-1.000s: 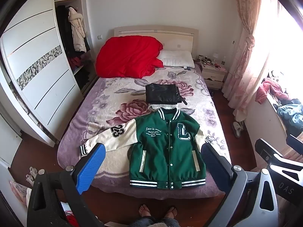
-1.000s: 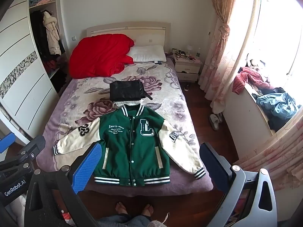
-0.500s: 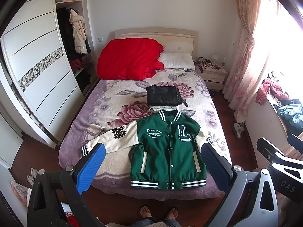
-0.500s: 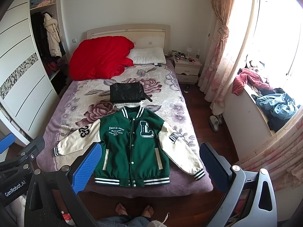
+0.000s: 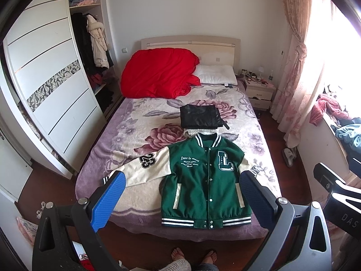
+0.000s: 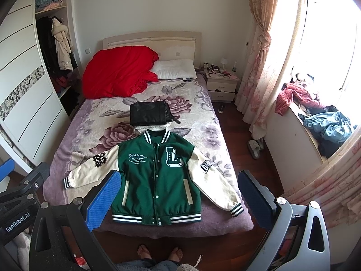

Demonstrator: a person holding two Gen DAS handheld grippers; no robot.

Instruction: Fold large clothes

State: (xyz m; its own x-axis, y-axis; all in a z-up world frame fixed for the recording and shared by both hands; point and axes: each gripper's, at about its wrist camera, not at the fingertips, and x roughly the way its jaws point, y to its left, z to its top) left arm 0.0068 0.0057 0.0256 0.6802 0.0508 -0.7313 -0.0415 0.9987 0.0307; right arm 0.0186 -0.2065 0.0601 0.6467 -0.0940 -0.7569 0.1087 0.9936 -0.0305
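Note:
A green varsity jacket (image 5: 206,178) with cream sleeves lies flat, face up and buttoned, at the foot of the bed; it also shows in the right wrist view (image 6: 158,176). Both sleeves are spread outward. My left gripper (image 5: 180,194) is open and empty, held well above and in front of the bed's foot. My right gripper (image 6: 178,194) is open and empty at about the same height. Each gripper's body shows at the edge of the other's view.
A folded black garment (image 5: 199,117) lies on the floral blanket (image 5: 135,124) behind the collar, on something white. A red duvet (image 5: 158,74) and pillow (image 5: 217,76) lie at the headboard. Wardrobe (image 5: 52,94) stands left, nightstand (image 6: 222,85) and curtains (image 6: 264,63) right. Bare feet (image 6: 158,254) stand below.
Both views have drifted slightly, so the bed and jacket sit a little lower in frame. The jacket has not moved and both grippers stay open.

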